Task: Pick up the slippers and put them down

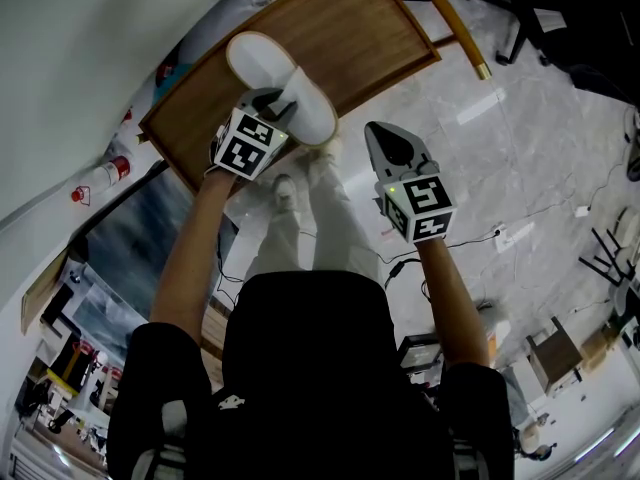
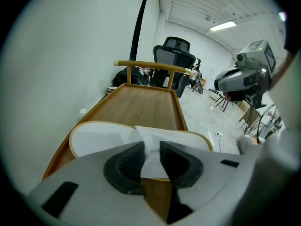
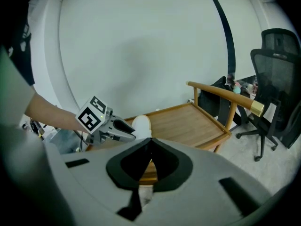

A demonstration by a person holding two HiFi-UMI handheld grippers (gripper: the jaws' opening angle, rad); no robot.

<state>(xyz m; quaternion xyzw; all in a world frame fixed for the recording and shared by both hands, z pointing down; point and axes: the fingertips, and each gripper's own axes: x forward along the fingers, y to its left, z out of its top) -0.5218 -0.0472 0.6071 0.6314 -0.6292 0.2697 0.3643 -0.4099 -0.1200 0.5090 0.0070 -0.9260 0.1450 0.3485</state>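
Toward the upper left of the head view, one white slipper (image 1: 262, 63) is seen on the near end of a wooden tray table (image 1: 350, 38) with a raised rim. The slipper's upper band is pinched between the pads of the left gripper (image 1: 272, 103); in the left gripper view white fabric is squeezed in the narrow gap between the jaws. Right of centre, the right gripper (image 1: 388, 140) is held over the pale stone floor (image 1: 520, 148), well apart from the slipper, with its jaws closed together and nothing between them.

The task is judged to be at an early stage: the slipper is gripped, but whether it is lifted clear of the wood cannot be told, and the putting down is not yet done. No second slipper is shown in any view.

The slipper's long axis is laid from upper left to lower right in the head view. The open heel end is judged to point to the upper left, the covered toe to the lower right.
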